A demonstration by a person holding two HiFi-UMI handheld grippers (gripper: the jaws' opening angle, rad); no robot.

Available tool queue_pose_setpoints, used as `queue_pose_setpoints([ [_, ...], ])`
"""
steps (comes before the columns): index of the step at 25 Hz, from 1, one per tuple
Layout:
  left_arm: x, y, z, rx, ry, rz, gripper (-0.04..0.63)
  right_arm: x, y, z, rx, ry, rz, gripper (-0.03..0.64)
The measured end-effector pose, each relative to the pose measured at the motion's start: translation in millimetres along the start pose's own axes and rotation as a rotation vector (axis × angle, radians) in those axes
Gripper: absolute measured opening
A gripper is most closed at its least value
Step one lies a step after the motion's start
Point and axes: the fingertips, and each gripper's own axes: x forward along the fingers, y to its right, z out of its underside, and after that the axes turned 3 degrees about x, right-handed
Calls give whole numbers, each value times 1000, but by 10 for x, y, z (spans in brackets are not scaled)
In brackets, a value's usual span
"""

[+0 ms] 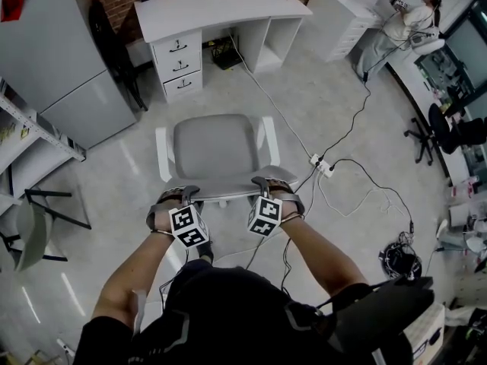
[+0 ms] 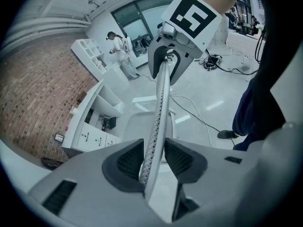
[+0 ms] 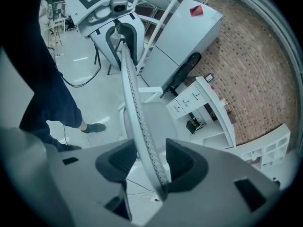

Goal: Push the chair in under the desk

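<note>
The chair (image 1: 221,147) stood out on the open floor, well apart from the desk (image 1: 221,10) at twelve o'clock. Its backrest (image 1: 224,186) (a thin, perforated edge) ran between the jaws of both tools. The left gripper (image 1: 179,196) sat at seven o'clock of the seat and the right gripper (image 1: 272,185) at five. Each stood wide astride that edge, with a gap showing beside it. A power strip (image 1: 323,166) lay at three o'clock.
</note>
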Motion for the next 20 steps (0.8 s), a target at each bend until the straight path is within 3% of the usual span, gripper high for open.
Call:
queue_pose_setpoints([
  [5, 56, 9, 53, 94, -42, 16, 117, 78, -10, 30, -80, -33, 20, 167],
  [12, 89, 6, 67, 105, -57, 80, 103, 88, -31, 33, -128, -89, -42, 129],
  [20, 133, -50, 37, 139, -26, 86, 100, 127, 7, 60, -107, -131, -70, 120],
])
